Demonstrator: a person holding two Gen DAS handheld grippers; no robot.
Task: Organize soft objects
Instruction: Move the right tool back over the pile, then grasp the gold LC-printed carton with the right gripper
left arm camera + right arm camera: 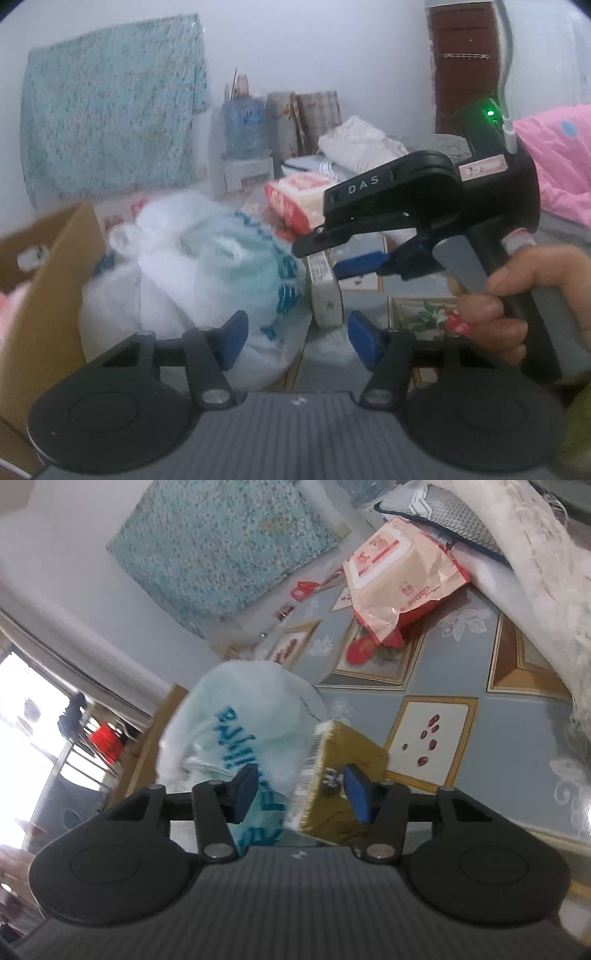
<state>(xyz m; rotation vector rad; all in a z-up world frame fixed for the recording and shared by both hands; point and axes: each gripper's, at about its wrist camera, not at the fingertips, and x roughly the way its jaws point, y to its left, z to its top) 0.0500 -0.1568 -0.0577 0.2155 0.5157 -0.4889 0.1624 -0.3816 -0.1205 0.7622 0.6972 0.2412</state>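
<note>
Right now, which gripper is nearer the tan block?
Right. The right gripper has the tan block between its fingers, beside the white bag. The left gripper sits behind it, the block ahead of its fingertips, untouched.

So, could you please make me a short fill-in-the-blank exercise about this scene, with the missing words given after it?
1. The open box to the left of the plastic bag is made of ___.
2. The small light on the right gripper glows ___.
3. The blanket at the right edge of the left wrist view is ___.

Missing words: cardboard; green; pink.
</note>
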